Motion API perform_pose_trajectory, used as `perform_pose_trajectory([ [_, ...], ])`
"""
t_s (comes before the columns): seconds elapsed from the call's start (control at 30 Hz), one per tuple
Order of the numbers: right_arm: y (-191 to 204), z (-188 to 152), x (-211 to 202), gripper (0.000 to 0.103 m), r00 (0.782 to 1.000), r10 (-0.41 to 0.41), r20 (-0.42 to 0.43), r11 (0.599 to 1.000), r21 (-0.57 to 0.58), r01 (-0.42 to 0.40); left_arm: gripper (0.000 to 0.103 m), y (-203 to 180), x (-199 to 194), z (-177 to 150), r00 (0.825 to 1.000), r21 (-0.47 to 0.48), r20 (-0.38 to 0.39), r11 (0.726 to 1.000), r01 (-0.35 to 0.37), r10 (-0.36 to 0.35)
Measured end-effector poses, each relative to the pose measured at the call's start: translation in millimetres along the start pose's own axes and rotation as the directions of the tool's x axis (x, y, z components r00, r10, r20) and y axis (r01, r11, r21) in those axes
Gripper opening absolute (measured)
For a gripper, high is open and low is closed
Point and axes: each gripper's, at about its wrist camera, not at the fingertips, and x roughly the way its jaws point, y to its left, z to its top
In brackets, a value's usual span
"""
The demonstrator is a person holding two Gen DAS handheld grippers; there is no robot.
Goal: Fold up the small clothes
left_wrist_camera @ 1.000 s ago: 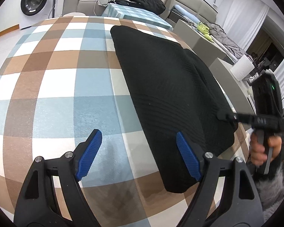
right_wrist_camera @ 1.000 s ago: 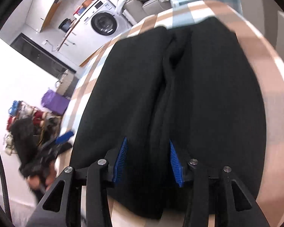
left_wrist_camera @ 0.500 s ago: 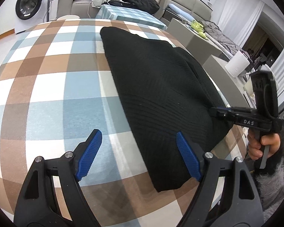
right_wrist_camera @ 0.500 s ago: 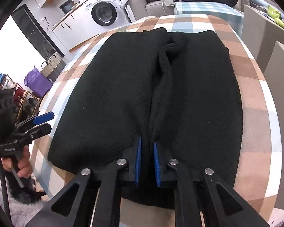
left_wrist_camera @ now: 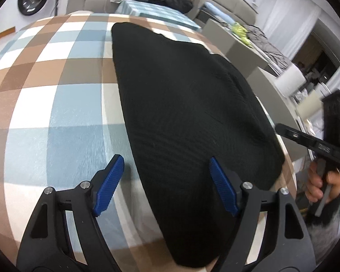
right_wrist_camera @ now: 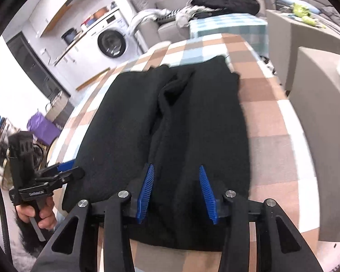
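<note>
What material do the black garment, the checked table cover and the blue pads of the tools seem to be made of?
Black garment: probably a knit, matte; fine ribs show on its surface.
Checked table cover: looks like a coated or smooth woven cloth, with a slight sheen; I cannot tell which.
Blue pads: likely rubber or soft plastic, ridged with fine grooves.

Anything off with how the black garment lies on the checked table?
Yes. The black knitted garment on the brown, blue and white checked tablecloth isn't flat: a raised lengthwise ridge runs down its middle, bunched toward the far end. Its near edge overhangs the table.
</note>
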Motion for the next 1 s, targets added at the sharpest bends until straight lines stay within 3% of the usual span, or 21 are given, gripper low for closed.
perform_pose_trajectory([
  [0.13,-9.5,2.8,-8.7,0.046,0.995,-0.088,0.039,0.996,0.018,0.088,0.06,-1.5,12.0,9.1,1.0,-0.034,0.029,0.999,0.01,-0.009],
  [0.2,-22.3,7.5,-1.9,0.046,0.992,-0.126,0.026,0.991,0.05,0.124,0.042,-3.0,15.3,11.3,0.999,-0.041,0.039,0.999,-0.005,0.007],
  [0.3,-34.6,7.0,9.4,0.046,0.99,-0.141,0.006,0.987,0.08,0.14,0.027,-5.6,17.1,12.6,0.998,-0.042,0.058,0.999,-0.031,0.033],
  [0.47,-28.7,3.5,28.1,0.034,0.992,-0.125,-0.035,0.99,0.06,0.127,0.02,-7.8,13.8,11.6,0.996,-0.029,0.074,0.998,-0.053,0.055],
  [0.6,0.4,-0.2,39.4,0.033,0.988,-0.144,-0.053,0.988,-0.059,0.141,0.018,1.5,5.2,8.1,0.994,-0.04,0.086,0.997,-0.061,0.064],
  [0.73,31.1,-3.1,52.9,0.033,0.993,-0.093,-0.075,0.99,-0.111,0.085,0.018,20.8,-10.0,1.5,0.991,-0.083,0.104,0.994,-0.078,0.086],
  [1.0,97.1,-13.8,74.7,0.033,0.993,-0.026,-0.113,0.977,-0.213,0.001,0.017,79.6,-59.8,-20.9,0.971,-0.176,0.132,0.969,-0.175,0.199],
])
